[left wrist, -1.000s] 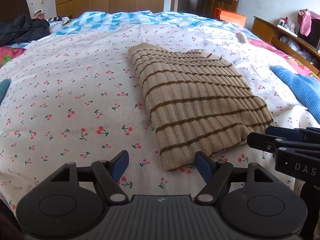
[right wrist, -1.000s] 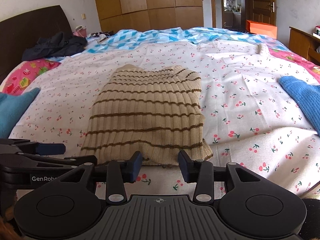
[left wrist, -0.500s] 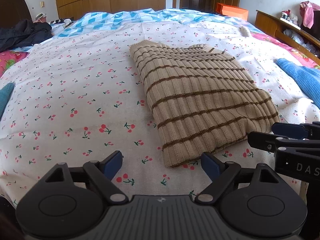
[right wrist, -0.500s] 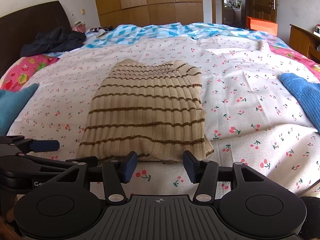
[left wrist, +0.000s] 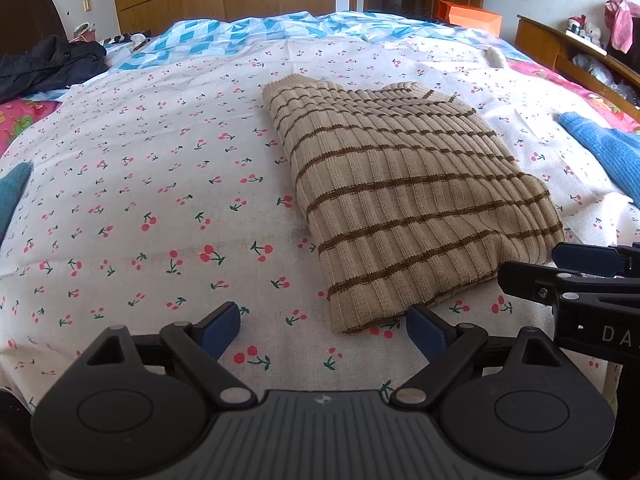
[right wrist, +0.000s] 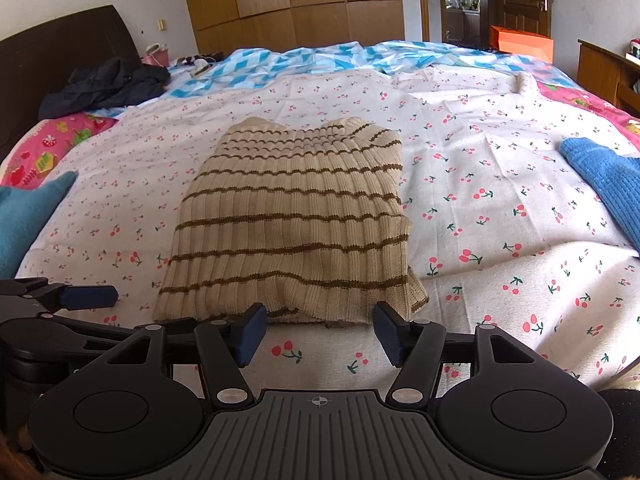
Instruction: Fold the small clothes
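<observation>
1. Left wrist view: the left gripper (left wrist: 323, 330) has its blue fingers spread wide, holding nothing. A folded beige striped sweater (left wrist: 404, 196) lies on the cherry-print sheet (left wrist: 140, 200), ahead and to the right.
2. Right wrist view: the right gripper (right wrist: 320, 334) has its fingers spread and empty, just short of the sweater's (right wrist: 296, 220) near edge.

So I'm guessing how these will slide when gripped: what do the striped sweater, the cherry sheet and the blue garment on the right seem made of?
Striped sweater: a ribbed knit, matte, probably wool or acrylic; vertical ribs show clearly. Cherry sheet: a thin woven cloth, likely cotton, matte with flat creases. Blue garment: a chunkier, fuzzy-looking knit; fibre unclear.
</observation>
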A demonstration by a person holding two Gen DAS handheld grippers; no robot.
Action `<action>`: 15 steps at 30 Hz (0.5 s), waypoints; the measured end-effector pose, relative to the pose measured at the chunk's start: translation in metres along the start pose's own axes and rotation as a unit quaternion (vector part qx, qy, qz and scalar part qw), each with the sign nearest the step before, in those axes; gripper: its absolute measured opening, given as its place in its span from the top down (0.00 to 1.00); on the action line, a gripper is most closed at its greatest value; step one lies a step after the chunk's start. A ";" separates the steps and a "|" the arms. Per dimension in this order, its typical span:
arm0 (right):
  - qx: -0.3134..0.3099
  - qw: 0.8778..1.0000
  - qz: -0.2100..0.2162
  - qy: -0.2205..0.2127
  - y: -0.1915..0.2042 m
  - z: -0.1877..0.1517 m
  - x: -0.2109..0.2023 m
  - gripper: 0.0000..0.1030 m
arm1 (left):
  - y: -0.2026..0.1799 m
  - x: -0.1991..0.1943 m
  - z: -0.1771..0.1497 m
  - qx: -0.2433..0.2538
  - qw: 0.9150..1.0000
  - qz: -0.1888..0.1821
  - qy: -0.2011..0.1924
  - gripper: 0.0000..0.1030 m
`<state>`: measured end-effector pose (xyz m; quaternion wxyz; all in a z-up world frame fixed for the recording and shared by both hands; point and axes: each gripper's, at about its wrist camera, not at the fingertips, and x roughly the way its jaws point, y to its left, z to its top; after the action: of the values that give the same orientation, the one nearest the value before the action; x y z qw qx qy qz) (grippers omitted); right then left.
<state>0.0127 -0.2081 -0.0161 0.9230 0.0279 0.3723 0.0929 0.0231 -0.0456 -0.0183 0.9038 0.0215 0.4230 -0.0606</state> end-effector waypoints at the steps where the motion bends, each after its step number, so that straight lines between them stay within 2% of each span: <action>1: 0.000 1.000 0.000 -0.001 0.000 0.000 0.000 0.41 | -0.001 0.000 0.000 0.001 1.000 0.000 0.000 0.08; 15: 0.006 1.000 -0.004 -0.007 -0.001 0.001 -0.003 0.35 | 0.000 -0.001 0.002 -0.010 1.000 -0.009 0.005 0.07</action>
<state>0.0114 -0.2101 -0.0129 0.9259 0.0329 0.3661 0.0869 0.0243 -0.0454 -0.0165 0.9014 0.0088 0.4281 -0.0648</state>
